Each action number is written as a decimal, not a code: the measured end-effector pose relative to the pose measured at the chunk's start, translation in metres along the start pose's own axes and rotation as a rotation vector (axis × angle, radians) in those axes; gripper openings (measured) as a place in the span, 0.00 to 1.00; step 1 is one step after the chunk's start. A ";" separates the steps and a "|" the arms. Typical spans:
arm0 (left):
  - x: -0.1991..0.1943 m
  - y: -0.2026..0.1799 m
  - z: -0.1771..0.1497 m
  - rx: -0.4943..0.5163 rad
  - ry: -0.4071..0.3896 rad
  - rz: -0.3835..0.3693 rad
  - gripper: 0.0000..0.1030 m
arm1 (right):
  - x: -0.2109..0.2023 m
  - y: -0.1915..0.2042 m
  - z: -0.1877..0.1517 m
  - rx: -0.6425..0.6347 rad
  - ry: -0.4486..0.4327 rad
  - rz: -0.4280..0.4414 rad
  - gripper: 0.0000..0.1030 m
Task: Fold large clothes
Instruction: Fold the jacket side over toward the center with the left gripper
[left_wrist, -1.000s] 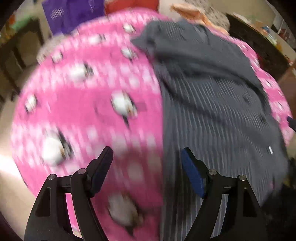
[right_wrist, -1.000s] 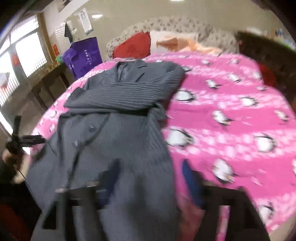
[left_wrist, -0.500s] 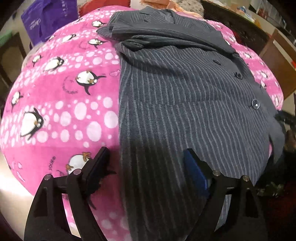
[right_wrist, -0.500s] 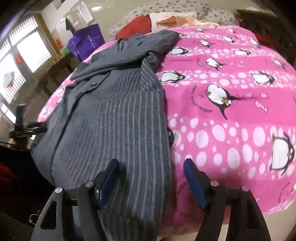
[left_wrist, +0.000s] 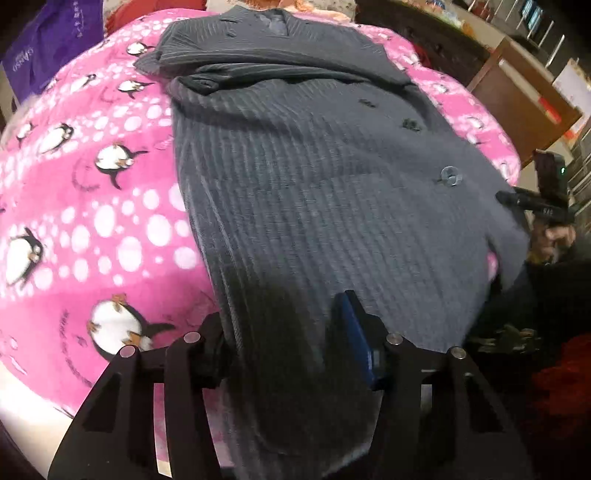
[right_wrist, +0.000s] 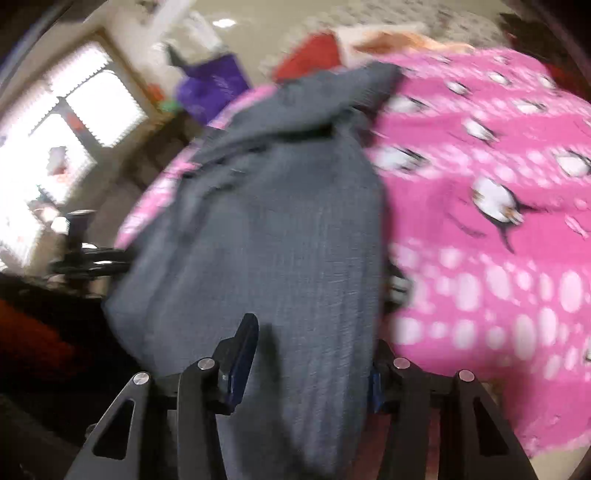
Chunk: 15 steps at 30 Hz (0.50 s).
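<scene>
Both grippers have dropped right onto the hem since half a second ago, when they were hovering short of it. Left gripper (left_wrist: 284, 325) now has its jaws spread with the striped grey coat's (left_wrist: 314, 177) bottom edge sitting between them; right gripper (right_wrist: 306, 343) looks the same, fabric bunched between parted jaws, but that view is blurry, so I can't say if either one has actually pinched yet.

Progress-wise I'd call it early-middle. Sleeves look folded in across the chest up at 12 o'clock, buttons run down the 2 o'clock side, and the long body is still flat on the pink penguin blanket (left_wrist: 92, 221). Bottom-to-collar fold is still to do, I reckon.

Containers: only a purple bag (left_wrist: 44, 51) way back at 10 o'clock; can't see what's in it.
</scene>
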<state>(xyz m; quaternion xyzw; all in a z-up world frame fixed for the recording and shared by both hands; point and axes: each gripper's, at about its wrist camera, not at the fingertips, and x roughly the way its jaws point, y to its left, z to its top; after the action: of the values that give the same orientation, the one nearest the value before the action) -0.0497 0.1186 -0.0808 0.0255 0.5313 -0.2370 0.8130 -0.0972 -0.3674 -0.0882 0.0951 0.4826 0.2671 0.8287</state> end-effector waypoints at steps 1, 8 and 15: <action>0.001 0.006 0.002 -0.036 -0.011 -0.012 0.51 | -0.001 -0.005 -0.001 0.033 -0.007 0.039 0.44; 0.004 -0.008 0.003 -0.004 -0.001 -0.069 0.60 | 0.003 0.002 -0.003 -0.019 0.011 0.033 0.44; -0.007 -0.004 0.000 -0.001 -0.020 -0.104 0.23 | 0.013 0.019 0.000 -0.082 -0.002 -0.012 0.49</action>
<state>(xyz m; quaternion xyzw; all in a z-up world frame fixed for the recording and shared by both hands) -0.0535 0.1173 -0.0737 -0.0049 0.5238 -0.2792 0.8048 -0.0988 -0.3448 -0.0902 0.0583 0.4710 0.2816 0.8339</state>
